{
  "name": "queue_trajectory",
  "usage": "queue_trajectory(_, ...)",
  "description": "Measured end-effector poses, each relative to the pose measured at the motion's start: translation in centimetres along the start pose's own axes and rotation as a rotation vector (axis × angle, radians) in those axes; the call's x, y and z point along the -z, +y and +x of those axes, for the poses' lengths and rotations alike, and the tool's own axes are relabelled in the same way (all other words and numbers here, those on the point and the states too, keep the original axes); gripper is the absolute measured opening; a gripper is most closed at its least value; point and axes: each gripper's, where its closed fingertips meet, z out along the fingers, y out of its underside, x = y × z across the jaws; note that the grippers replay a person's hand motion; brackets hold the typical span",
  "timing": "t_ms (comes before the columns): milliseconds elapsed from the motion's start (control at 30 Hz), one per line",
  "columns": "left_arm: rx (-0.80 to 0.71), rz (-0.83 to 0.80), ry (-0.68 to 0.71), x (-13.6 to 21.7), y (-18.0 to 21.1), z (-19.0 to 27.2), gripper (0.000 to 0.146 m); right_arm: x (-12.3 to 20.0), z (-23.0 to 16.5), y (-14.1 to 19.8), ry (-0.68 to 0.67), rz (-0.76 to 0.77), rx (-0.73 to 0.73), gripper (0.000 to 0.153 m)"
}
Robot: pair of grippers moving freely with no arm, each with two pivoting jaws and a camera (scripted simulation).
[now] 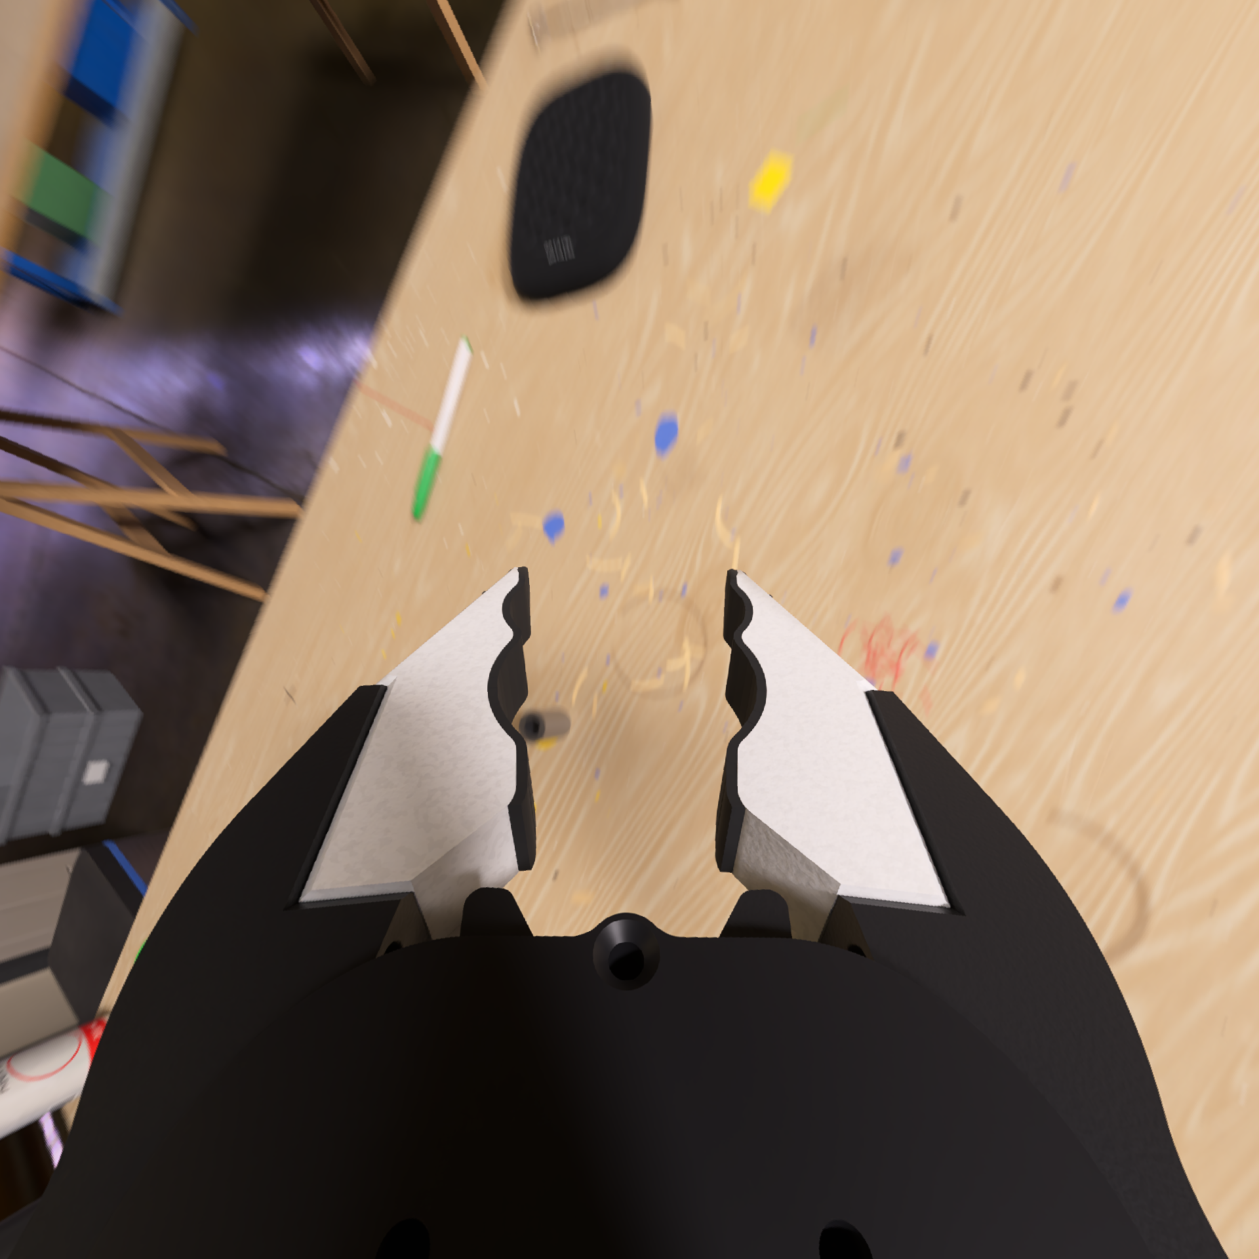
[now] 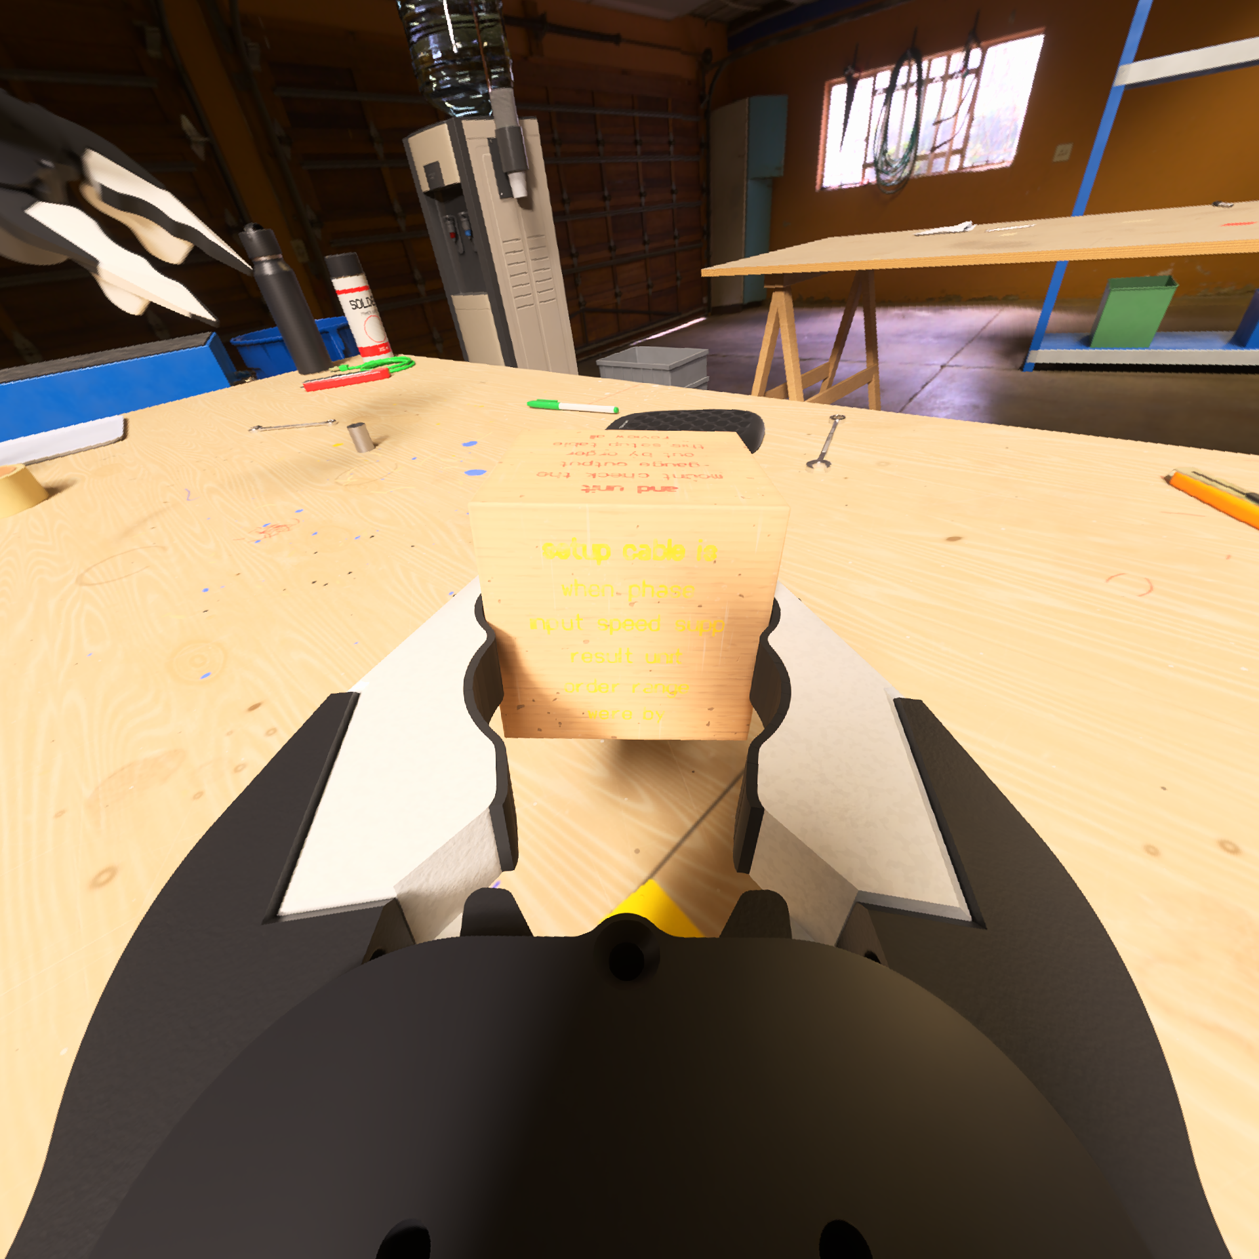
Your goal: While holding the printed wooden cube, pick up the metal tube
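- Blur smeared the whole left wrist view, so we could barely make out the metal tube (image 1: 543, 724); the left gripper's (image 1: 627, 579) finger (image 1: 436, 736) cut off its near end.
- We saw the printed wooden cube (image 2: 627, 599) hide part of the black pad (image 2: 688, 421) behind it, and the right gripper (image 2: 627, 603) hide the cube's lower sides.
- We read the tube as upright on the table (image 2: 954, 681) in the right wrist view (image 2: 360, 437), its long axis vertical and open end up, between a wrench (image 2: 293, 426) and blue paint spots.
- We saw the left gripper spread wide with nothing between its fingers, above the table with the tube below it.
- We saw the right gripper pinching the cube by two opposite faces, clear of the tabletop.
- Only the right wrist view showed us the cube, a second wrench (image 2: 826, 441) and the left gripper (image 2: 204, 286) aloft; both showed the green marker (image 1: 441, 429).
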Motion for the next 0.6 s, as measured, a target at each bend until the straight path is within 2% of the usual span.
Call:
queue_trajectory(133, -0.070, -0.297, 0.163, -3.2, 6.5, -2.4, 0.061, 0.1, -0.1, 0.2, -0.005, -0.003, 0.010, 0.074)
queue_trajectory(333, -0.287, -0.632, 0.287, -7.6, 12.0, -4.4, 0.062, 0.2, 0.2, 0.6, 0.000, -0.018, 0.025, 0.074)
queue_trajectory(467, -0.372, -0.773, 0.313, -9.1, 14.5, -5.8, 0.060, 0.4, 0.5, 0.8, 0.008, -0.025, 0.027, 0.074)
queue_trajectory(600, -0.421, -0.823, 0.314, -10.3, 16.0, -6.4, 0.055, 0.4, 0.6, 0.9, 0.002, -0.026, 0.017, 0.074)
